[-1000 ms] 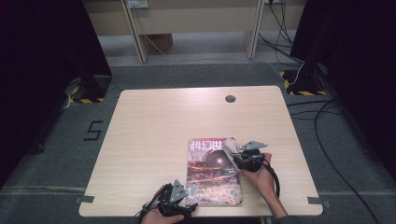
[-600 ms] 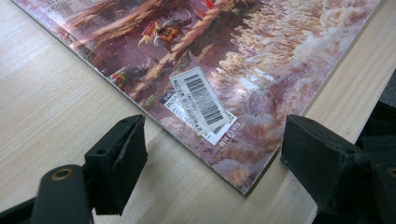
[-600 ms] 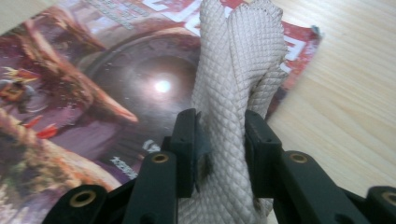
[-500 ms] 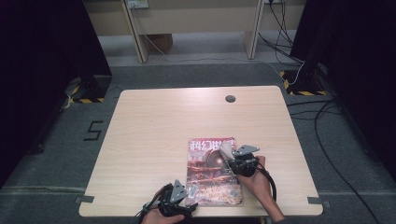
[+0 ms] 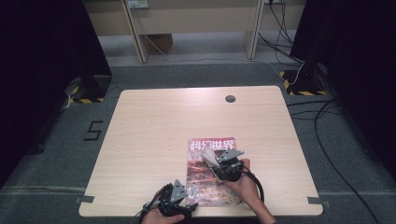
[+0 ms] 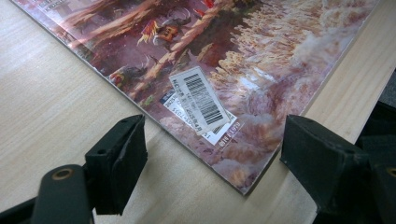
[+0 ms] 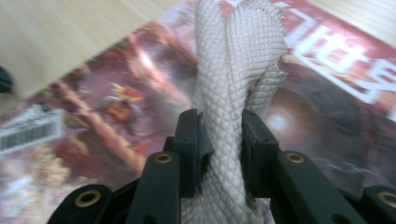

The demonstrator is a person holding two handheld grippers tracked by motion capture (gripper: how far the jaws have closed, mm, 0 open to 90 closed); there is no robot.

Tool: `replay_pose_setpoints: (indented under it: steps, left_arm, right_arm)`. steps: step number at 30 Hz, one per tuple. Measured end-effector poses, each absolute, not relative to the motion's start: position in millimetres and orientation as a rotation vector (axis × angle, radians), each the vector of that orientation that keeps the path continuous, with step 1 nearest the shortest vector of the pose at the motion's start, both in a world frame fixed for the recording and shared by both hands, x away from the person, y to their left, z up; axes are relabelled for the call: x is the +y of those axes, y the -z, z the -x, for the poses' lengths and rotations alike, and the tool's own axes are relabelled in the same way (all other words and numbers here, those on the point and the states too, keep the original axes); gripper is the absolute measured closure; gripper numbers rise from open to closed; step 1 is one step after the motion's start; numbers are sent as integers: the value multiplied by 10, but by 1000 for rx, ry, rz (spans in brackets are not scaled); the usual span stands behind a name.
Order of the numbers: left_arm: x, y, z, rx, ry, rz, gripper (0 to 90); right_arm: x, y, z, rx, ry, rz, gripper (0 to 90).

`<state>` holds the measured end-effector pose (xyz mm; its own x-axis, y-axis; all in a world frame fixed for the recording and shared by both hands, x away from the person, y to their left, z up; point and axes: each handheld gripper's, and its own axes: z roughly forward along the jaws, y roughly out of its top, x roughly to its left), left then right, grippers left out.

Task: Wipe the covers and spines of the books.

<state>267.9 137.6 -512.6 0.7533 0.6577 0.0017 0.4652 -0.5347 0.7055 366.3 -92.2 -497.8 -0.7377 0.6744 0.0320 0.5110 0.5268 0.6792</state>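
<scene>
A magazine [image 5: 212, 175] with a reddish cover lies flat near the table's front edge. My right gripper [image 5: 215, 161] hovers over its upper half, shut on a bunched beige mesh cloth [image 7: 243, 60] that sticks out past the jaws onto the cover [image 7: 116, 93]. The cloth [image 5: 208, 156] points toward the far left. My left gripper [image 5: 187, 195] sits at the magazine's near left corner. In the left gripper view its jaws [image 6: 215, 135] stand open on either side of that corner [image 6: 233, 177], by the barcode label [image 6: 201, 100], without pressing on it.
The wooden table [image 5: 159, 130] has a round cable hole [image 5: 230, 98] at the back. Its front edge runs just behind both hands. Grey carpet, cables [image 5: 327, 140] at the right and desk legs lie beyond.
My right gripper has slid with the cloth from the magazine's right side leftward and a little nearer across the cover. The left gripper has stayed at the corner.
</scene>
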Motion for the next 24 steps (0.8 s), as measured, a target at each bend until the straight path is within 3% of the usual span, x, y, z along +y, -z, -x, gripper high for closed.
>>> replay_pose_setpoints:
  steps: [5, 14, 24]
  left_arm:
    - [1375, 5122, -2678, 831, -351, -2240, 219]
    - [1372, 5122, -2677, 831, -355, -2240, 217]
    - [1378, 5125, -2688, 840, -357, -2247, 194]
  right_arm:
    - [-912, 4921, -3675, 2519, -1055, -1014, 683]
    - [-889, 4964, -3749, 2537, -1022, -1008, 762]
    - [-651, 4989, -3722, 2567, -1052, -964, 761]
